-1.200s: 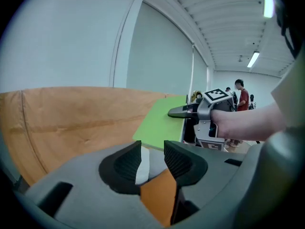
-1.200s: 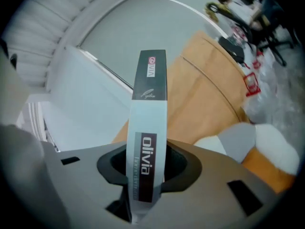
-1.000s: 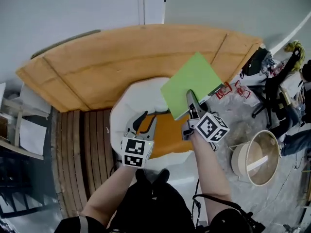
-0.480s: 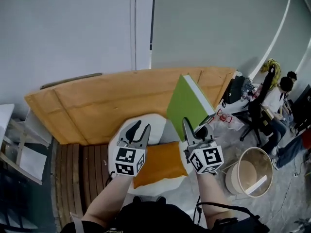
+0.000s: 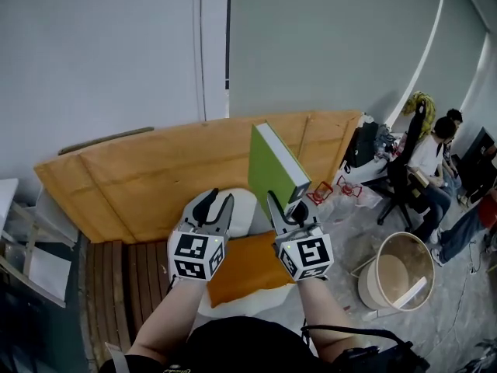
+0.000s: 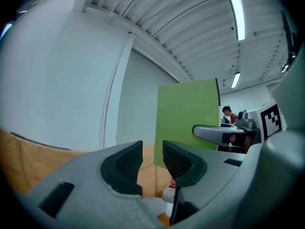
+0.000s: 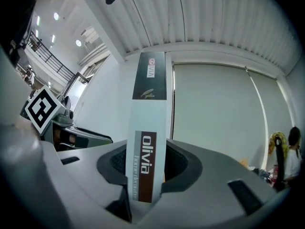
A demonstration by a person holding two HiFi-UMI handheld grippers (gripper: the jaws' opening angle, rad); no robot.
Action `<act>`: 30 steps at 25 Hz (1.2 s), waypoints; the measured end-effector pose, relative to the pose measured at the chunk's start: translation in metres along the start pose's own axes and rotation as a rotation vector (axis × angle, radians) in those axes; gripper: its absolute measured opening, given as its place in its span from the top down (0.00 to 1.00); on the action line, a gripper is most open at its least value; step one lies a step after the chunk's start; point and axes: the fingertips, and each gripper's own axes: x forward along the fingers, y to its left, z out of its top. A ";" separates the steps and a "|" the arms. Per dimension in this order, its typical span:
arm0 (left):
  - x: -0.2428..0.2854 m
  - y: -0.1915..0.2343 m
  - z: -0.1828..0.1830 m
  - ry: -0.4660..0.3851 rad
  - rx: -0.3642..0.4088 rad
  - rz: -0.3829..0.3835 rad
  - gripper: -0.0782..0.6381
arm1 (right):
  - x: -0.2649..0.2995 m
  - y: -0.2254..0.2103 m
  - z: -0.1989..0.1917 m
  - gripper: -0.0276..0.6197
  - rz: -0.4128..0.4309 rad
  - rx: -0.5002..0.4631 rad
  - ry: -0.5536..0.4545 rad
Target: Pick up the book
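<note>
Book (image 5: 273, 169) stands upright in the air, its spine clamped in the right gripper (image 5: 284, 208). Left gripper (image 5: 214, 206) hangs beside it, jaws slightly apart, empty. Grip seems low on the book, so squeeze firmly, wrist level

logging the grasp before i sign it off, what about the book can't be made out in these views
1. Book bottom edge: head view, behind the right gripper, whose jaws clamp it.
2. Its far cover: turned away in head view and left gripper view; only the plain green one shows.
3. Small print under "olivia" on the spine: right gripper view, too small.
</note>
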 end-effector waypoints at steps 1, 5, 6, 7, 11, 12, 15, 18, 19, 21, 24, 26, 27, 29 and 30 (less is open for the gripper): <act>0.000 0.002 0.000 0.000 -0.001 0.001 0.70 | 0.002 0.003 -0.001 0.76 0.004 -0.002 0.002; 0.000 0.016 -0.002 0.006 -0.013 0.016 0.70 | 0.015 0.013 -0.007 0.76 0.024 -0.009 0.019; 0.002 0.019 -0.002 0.008 -0.011 0.019 0.70 | 0.018 0.013 -0.008 0.76 0.028 -0.011 0.022; 0.003 0.020 -0.003 0.012 -0.010 0.021 0.70 | 0.020 0.013 -0.009 0.76 0.030 -0.011 0.023; 0.008 0.016 -0.006 0.021 -0.014 0.020 0.70 | 0.020 0.011 -0.012 0.76 0.034 -0.016 0.031; 0.009 0.014 -0.006 0.022 -0.011 0.018 0.70 | 0.020 0.011 -0.012 0.76 0.035 -0.019 0.033; 0.013 0.009 -0.005 0.022 -0.008 0.013 0.70 | 0.020 0.010 -0.013 0.76 0.038 -0.027 0.038; 0.017 0.005 -0.005 0.023 -0.003 -0.001 0.70 | 0.021 0.008 -0.014 0.76 0.030 -0.032 0.040; 0.018 0.005 -0.005 0.023 -0.001 -0.005 0.70 | 0.021 0.008 -0.014 0.76 0.028 -0.034 0.039; 0.018 0.005 -0.005 0.023 -0.003 -0.006 0.70 | 0.023 0.009 -0.014 0.76 0.027 -0.035 0.040; 0.019 0.006 -0.008 0.028 -0.010 -0.004 0.70 | 0.024 0.009 -0.018 0.76 0.028 -0.033 0.046; 0.020 0.006 -0.012 0.035 -0.016 -0.004 0.70 | 0.024 0.008 -0.020 0.76 0.027 -0.031 0.048; 0.020 0.006 -0.014 0.038 -0.018 -0.004 0.70 | 0.024 0.007 -0.020 0.76 0.026 -0.030 0.049; 0.020 0.007 -0.016 0.042 -0.022 -0.002 0.70 | 0.025 0.008 -0.022 0.76 0.027 -0.029 0.051; 0.020 0.007 -0.017 0.044 -0.023 -0.001 0.70 | 0.025 0.008 -0.023 0.76 0.027 -0.028 0.052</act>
